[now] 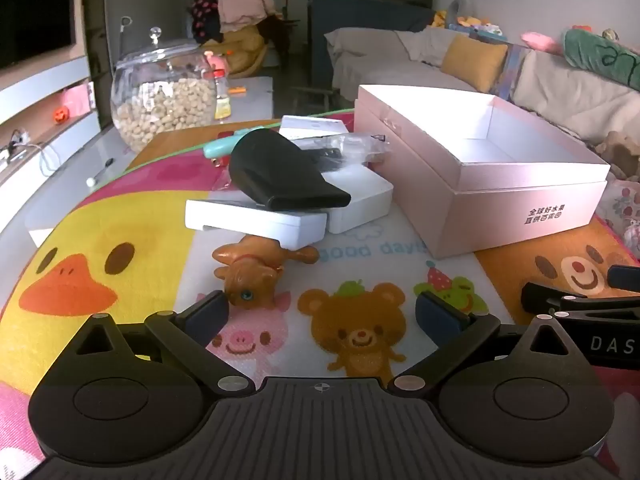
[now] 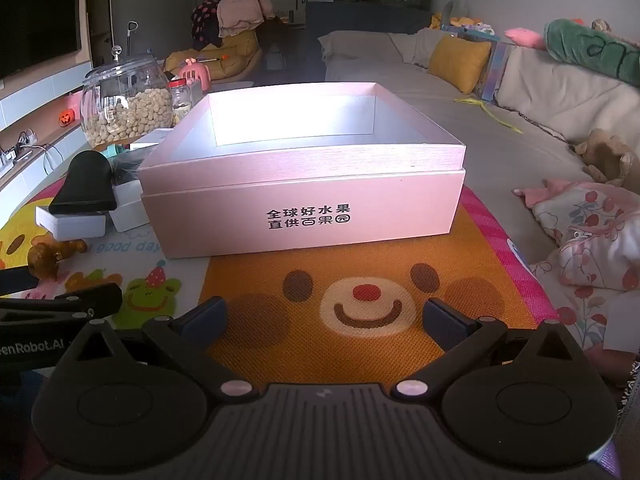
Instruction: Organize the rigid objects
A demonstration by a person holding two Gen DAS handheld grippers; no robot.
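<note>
The left claw point(image 1: 322, 308) and right claw point(image 2: 326, 316) stood released, empty. The toy dog point(image 1: 256, 270) lay just ahead of the left claw, touching its left finger; a careless close could knock it away from the pink box point(image 2: 304, 200) ahead of the right claw.

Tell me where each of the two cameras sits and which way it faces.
Left wrist: on the left gripper, angled down at the mat; ahead lie an orange toy animal, white boxes and a black nozzle; its own open fingers show, with the right gripper at the right edge.
Right wrist: on the right gripper, facing the open pink box head-on; its own open fingers show.
Shared: pink box, nozzle, glass jar.
</note>
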